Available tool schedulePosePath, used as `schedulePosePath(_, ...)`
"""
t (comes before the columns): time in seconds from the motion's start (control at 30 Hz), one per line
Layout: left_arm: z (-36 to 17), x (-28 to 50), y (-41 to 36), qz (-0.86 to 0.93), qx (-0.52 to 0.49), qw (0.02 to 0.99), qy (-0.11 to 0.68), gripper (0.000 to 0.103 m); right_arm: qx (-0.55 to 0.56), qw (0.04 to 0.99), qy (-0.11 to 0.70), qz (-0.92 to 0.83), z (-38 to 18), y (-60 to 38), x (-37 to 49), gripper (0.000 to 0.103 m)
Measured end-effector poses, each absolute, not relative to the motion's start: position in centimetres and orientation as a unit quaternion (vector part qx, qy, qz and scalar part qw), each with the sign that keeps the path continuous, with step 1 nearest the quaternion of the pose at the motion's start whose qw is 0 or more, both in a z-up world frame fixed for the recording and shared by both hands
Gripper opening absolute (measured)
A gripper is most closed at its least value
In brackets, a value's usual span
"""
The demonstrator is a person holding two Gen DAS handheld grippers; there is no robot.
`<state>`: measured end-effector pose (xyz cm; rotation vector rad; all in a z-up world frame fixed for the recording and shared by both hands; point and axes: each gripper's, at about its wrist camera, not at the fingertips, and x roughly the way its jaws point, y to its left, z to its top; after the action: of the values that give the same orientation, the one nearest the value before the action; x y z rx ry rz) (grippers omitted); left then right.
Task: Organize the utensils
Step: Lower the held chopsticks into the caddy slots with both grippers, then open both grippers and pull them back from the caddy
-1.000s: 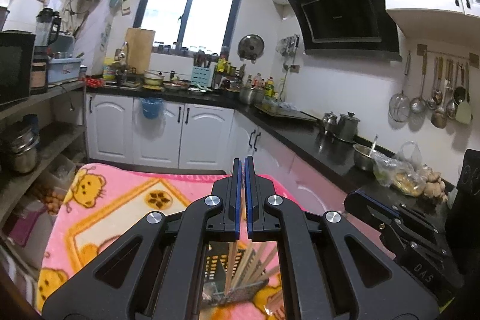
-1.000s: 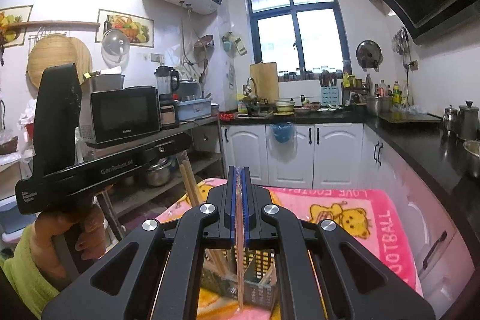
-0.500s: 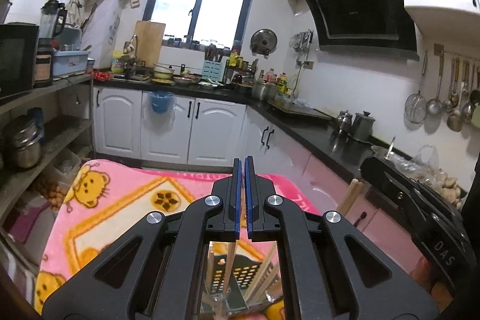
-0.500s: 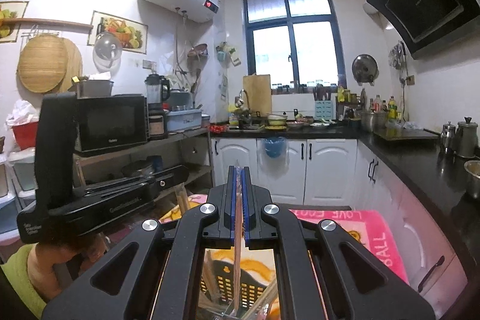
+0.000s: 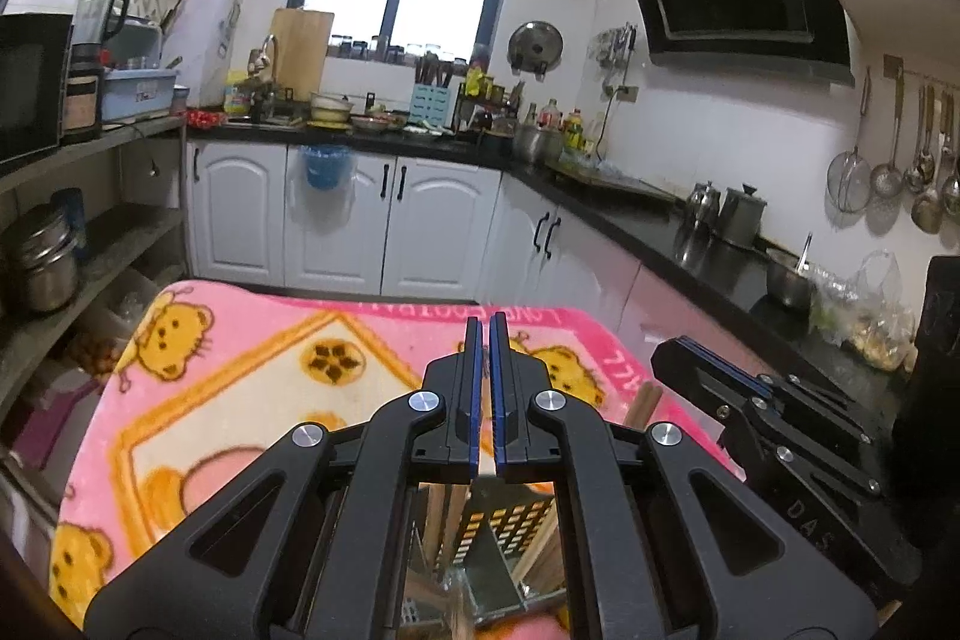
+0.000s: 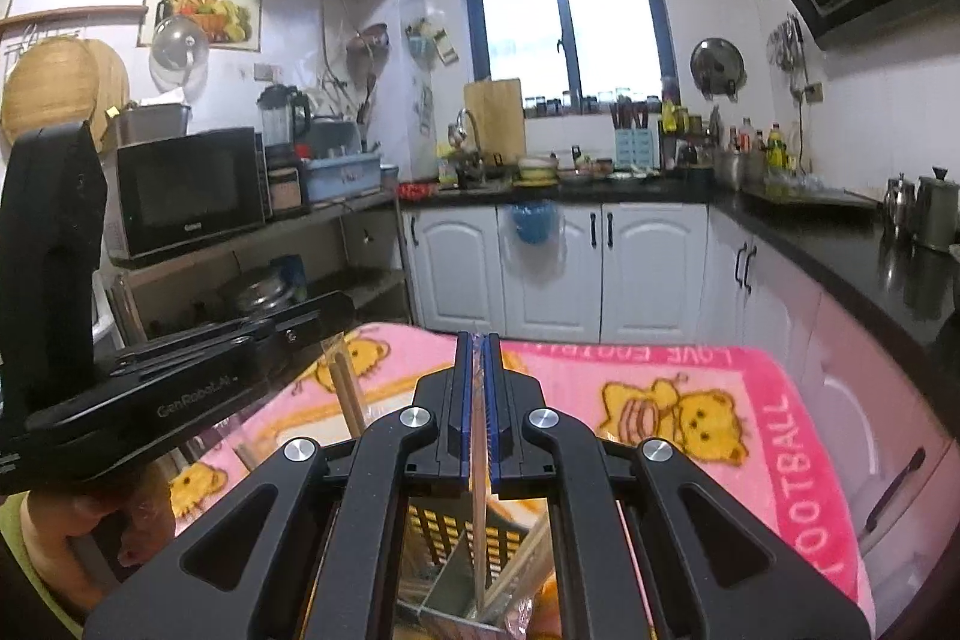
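Observation:
My left gripper [image 5: 485, 394] is shut with its jaws almost together; a pale sliver shows at their lower end, too small to name. Below it stands a dark perforated utensil holder [image 5: 510, 520] with wooden chopsticks [image 5: 441, 514] in it. My right gripper [image 6: 477, 400] is shut on a thin wooden chopstick [image 6: 478, 526] that hangs down into the same holder [image 6: 456, 526]. Each gripper shows in the other's view: the right one [image 5: 714, 370] at the right, the left one [image 6: 282, 328] at the left, with two chopsticks [image 6: 348, 388] under it.
A pink blanket with bear pictures [image 5: 240, 382] covers the table under the holder. White cabinets [image 6: 540, 268] and a black counter [image 5: 660, 232] run behind and along the right. An open shelf with a microwave [image 6: 186, 190] and pots stands at the left.
Both cameras have tilted downward, so more of the blanket shows. The right gripper still holds its chopstick over the holder. The left gripper stays shut.

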<state>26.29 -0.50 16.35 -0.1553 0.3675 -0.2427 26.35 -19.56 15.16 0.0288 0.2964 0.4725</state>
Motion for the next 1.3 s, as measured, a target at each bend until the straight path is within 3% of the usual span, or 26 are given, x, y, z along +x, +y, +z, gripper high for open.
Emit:
schedulePosePath(0.1, 15.7, 26.1, -0.6, -0.123, -0.074, 0.971, 0.193, 0.001, 0.013, 0.960, 0.158, 0.230, 14.6, -19.6, 26.0, 0.011)
schedulePosePath(0.17, 15.6, 25.7, -0.7, -0.123, -0.070, 0.970, 0.196, 0.001, 0.012, 0.960, 0.163, 0.227, 14.4, -19.7, 25.6, 0.020)
schedulePosePath(0.23, 15.5, 25.3, -0.7, -0.122, -0.067, 0.970, 0.199, 0.001, 0.011, 0.961, 0.163, 0.222, 14.2, -20.0, 25.2, 0.022)
schedulePosePath(0.4, 15.5, 24.2, -0.6, -0.116, -0.061, 0.969, 0.209, 0.015, 0.015, 0.962, 0.173, 0.212, 13.9, -21.4, 24.5, 0.026)
schedulePosePath(0.47, 15.5, 23.7, -0.6, -0.117, -0.059, 0.969, 0.211, 0.027, 0.015, 0.962, 0.176, 0.209, 13.8, -21.9, 23.9, 0.030)
schedulePosePath(0.8, 14.6, 20.1, -0.5, -0.120, -0.055, 0.966, 0.222, 0.049, 0.020, 0.960, 0.187, 0.205, 12.9, -24.2, 20.4, 0.046)
schedulePosePath(0.87, 14.5, 19.6, -0.4, -0.117, -0.055, 0.967, 0.221, 0.059, 0.021, 0.960, 0.188, 0.206, 12.6, -24.5, 19.6, 0.051)
schedulePosePath(1.1, 13.9, 17.1, -0.1, -0.113, -0.047, 0.967, 0.222, 0.071, 0.020, 0.957, 0.195, 0.212, 11.3, -24.8, 17.2, 0.061)
schedulePosePath(1.17, 13.6, 16.5, -0.1, -0.112, -0.043, 0.968, 0.222, 0.079, 0.020, 0.957, 0.196, 0.214, 11.1, -24.7, 16.6, 0.066)
schedulePosePath(1.3, 12.4, 15.2, -0.2, -0.109, -0.038, 0.967, 0.227, 0.083, 0.026, 0.955, 0.200, 0.216, 10.3, -24.6, 15.3, 0.073)
